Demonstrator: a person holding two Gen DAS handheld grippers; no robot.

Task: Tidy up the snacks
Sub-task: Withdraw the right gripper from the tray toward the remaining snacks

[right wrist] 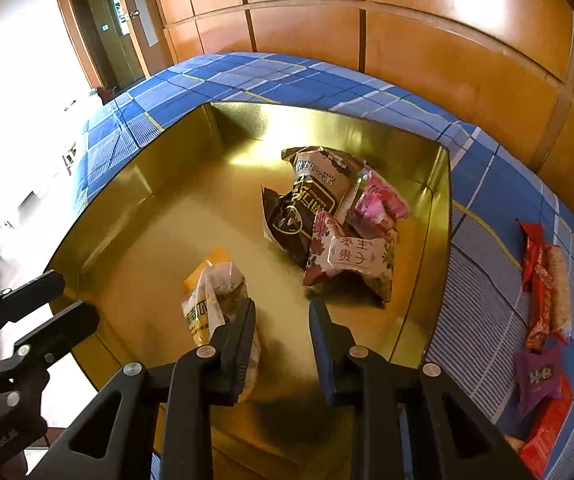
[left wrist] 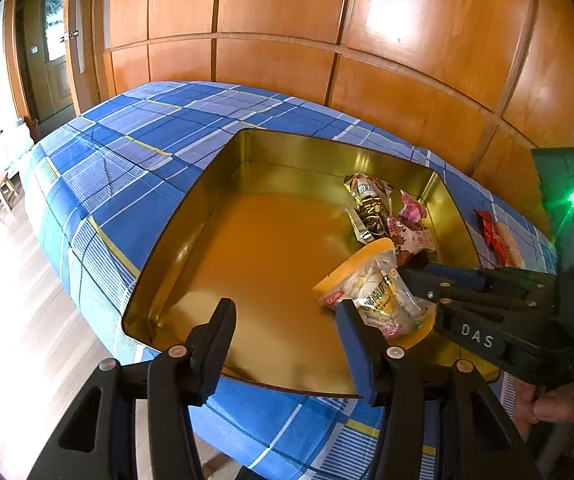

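The clear crinkly snack bag with a yellow top [right wrist: 211, 300] lies in the gold metal tin [right wrist: 135, 184], touching the left finger of the empty, parted right gripper [right wrist: 281, 334]; the left gripper [left wrist: 287, 336] hangs open nearby.

A home bedroom: checked blue bedsheet [left wrist: 127, 168], wooden wardrobe panels [left wrist: 287, 20], door [left wrist: 53, 48]

Glossy wood-panelled wall [left wrist: 367, 32], wooden door [left wrist: 53, 52], pale sunlit plank floor [left wrist: 15, 300], small stool [left wrist: 3, 194]

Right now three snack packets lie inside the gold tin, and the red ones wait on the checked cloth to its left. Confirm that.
Wrong side. The red packets lie on the cloth to the right of the tin, as the right wrist view shows. The rest stands.
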